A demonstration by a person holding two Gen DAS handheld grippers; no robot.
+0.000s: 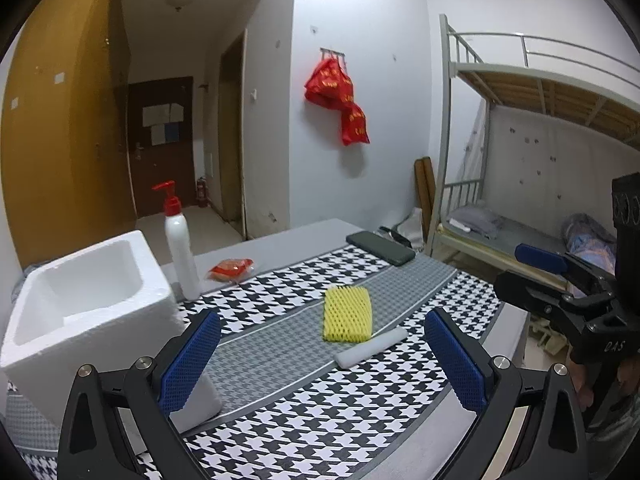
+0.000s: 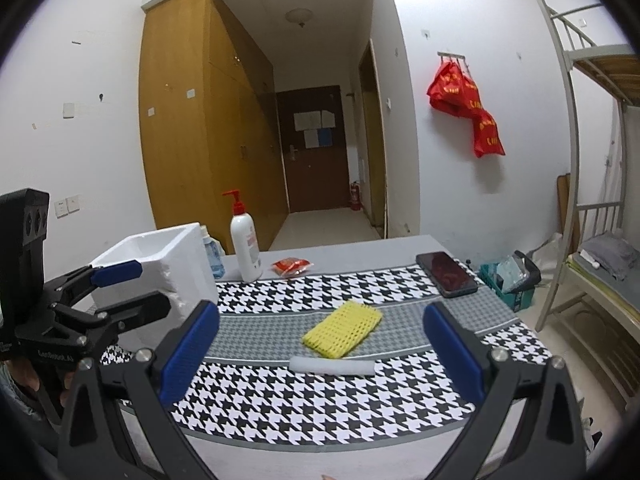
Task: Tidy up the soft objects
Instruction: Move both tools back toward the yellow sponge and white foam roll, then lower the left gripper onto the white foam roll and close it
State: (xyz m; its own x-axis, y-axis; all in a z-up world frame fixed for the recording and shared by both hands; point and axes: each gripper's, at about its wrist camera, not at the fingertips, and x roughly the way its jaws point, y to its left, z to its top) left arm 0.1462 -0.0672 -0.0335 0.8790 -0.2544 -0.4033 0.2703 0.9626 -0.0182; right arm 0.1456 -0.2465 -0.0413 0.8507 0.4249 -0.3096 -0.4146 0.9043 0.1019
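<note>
A yellow foam net sleeve [image 1: 346,314] [image 2: 342,329] lies flat on the houndstooth cloth in the middle of the table. A white foam roll [image 1: 371,347] [image 2: 332,366] lies just in front of it, touching its near edge. A white foam box [image 1: 86,316] [image 2: 160,266] stands open-topped at the left. My left gripper [image 1: 322,362] is open and empty, hovering short of the sleeve, its left finger close to the box's corner. My right gripper [image 2: 320,354] is also open and empty, above the near part of the table, with the roll between its fingers in view.
A white pump bottle [image 1: 181,244] [image 2: 245,242] and a red packet [image 1: 231,269] [image 2: 292,266] sit behind the cloth. A dark phone [image 1: 380,247] [image 2: 446,274] lies at the back right. A metal bunk bed [image 1: 520,160] stands right of the table [image 2: 352,248].
</note>
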